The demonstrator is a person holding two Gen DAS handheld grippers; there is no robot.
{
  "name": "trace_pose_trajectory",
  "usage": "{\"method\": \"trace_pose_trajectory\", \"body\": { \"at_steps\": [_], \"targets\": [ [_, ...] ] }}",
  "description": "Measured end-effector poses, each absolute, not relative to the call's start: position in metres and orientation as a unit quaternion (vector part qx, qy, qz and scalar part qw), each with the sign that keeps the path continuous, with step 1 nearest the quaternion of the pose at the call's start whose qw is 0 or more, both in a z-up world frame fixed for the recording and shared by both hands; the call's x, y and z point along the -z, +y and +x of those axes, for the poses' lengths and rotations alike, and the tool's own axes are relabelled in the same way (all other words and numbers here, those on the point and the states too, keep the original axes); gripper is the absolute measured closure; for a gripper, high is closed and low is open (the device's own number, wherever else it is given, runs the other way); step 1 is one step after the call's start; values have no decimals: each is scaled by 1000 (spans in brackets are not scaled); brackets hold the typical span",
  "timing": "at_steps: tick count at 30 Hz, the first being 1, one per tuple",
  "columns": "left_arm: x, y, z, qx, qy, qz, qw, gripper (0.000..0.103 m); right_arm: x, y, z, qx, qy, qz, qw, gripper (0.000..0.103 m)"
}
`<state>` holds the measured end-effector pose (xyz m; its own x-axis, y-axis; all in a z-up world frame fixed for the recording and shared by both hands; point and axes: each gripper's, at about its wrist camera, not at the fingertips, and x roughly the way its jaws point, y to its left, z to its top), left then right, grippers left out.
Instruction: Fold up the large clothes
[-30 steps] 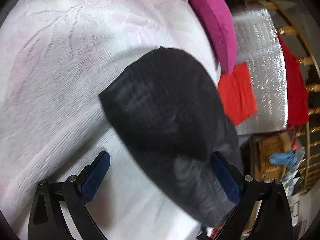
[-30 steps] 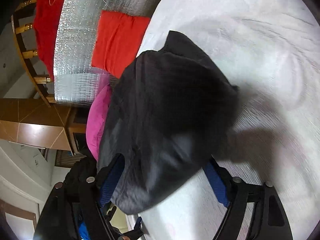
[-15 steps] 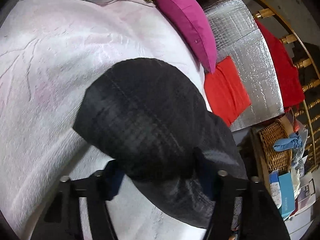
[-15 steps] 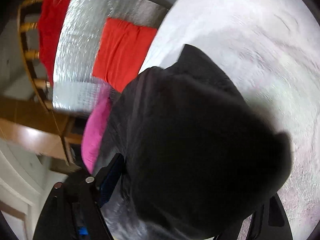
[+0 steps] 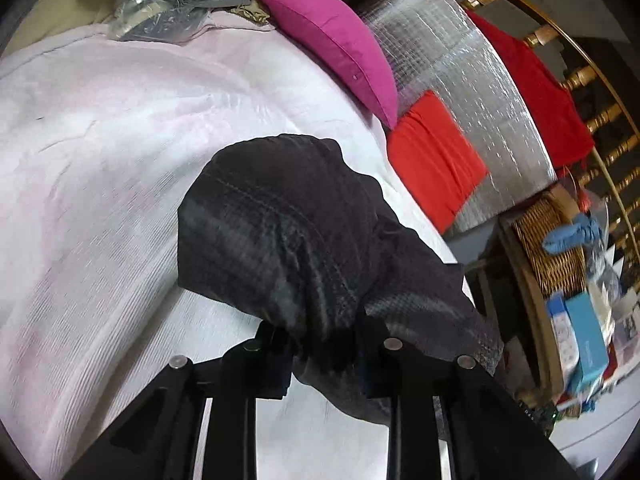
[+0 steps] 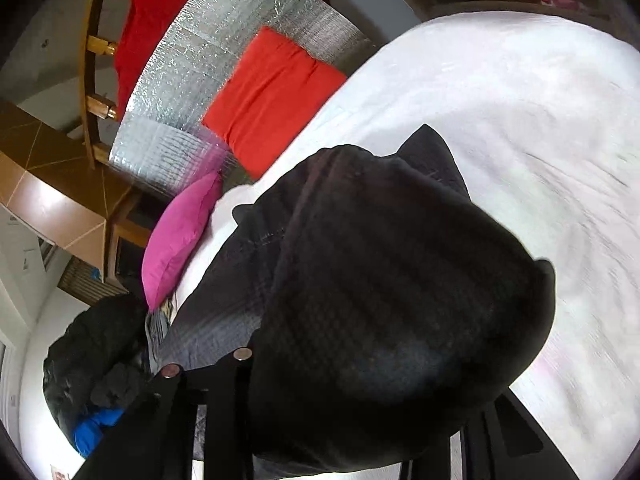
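A large black garment (image 5: 280, 232) lies bunched on the pale pink bed cover (image 5: 100, 160). In the left wrist view its near edge is gathered between the fingers of my left gripper (image 5: 324, 356), whose jaws are closing with the pads pressing the cloth. In the right wrist view the same garment (image 6: 400, 280) is raised and drapes over my right gripper (image 6: 372, 392), hiding its pads. Those jaws are closing too, with the fabric caught between them. A far corner of the garment still rests on the bed cover (image 6: 520, 100).
A magenta cushion (image 5: 332, 36) and a folded red cloth (image 5: 432, 160) lie at the bed's far edge by a silver foil mat (image 5: 452, 64). Beyond stand a wooden railing (image 5: 600, 120) and a wicker basket (image 5: 548, 240). A dark clothes pile (image 6: 92, 360) sits beside the bed.
Both grippers went from wide open around the garment's edge to closed on it. The black cloth has bunched up and risen off the bed with them, and both views have rolled.
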<state>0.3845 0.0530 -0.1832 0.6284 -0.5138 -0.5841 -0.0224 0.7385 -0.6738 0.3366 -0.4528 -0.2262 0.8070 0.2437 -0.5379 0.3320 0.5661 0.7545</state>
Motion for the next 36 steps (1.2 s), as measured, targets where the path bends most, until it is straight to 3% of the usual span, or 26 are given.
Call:
{"method": "trace_pose_trajectory", "body": {
  "at_steps": [8,10,11,14,16,24,28,32,36],
  "targets": [
    [198,62,280,164,406,-300,848,78,232,-450,228,24,312,480,820,66],
    [206,56,263,160,411,-274,855,73,237,-451,218,28,323,478,816,65],
    [207,55,260,155,417,-264,856,67,242,-454,219,28,331,484,810,59],
    [212,58,261,149,445,-269,841,60,256,-464,222,32,367,519,771,41],
    [208,62,260,154,461,-267,832,53,255,-468,218,29,379,528,760,39],
    [159,91,215,214,463,-190,839,51,203,-484,174,33,450,415,790,37],
    [104,98,240,214,395,-177,876,21,159,-492,170,18,423,377,824,37],
    [80,79,300,183,367,-138,902,17,120,-477,211,-31,380,350,856,37],
    [94,46,387,152,427,-133,881,17,110,-448,274,-69,383,310,868,36]
  ]
}}
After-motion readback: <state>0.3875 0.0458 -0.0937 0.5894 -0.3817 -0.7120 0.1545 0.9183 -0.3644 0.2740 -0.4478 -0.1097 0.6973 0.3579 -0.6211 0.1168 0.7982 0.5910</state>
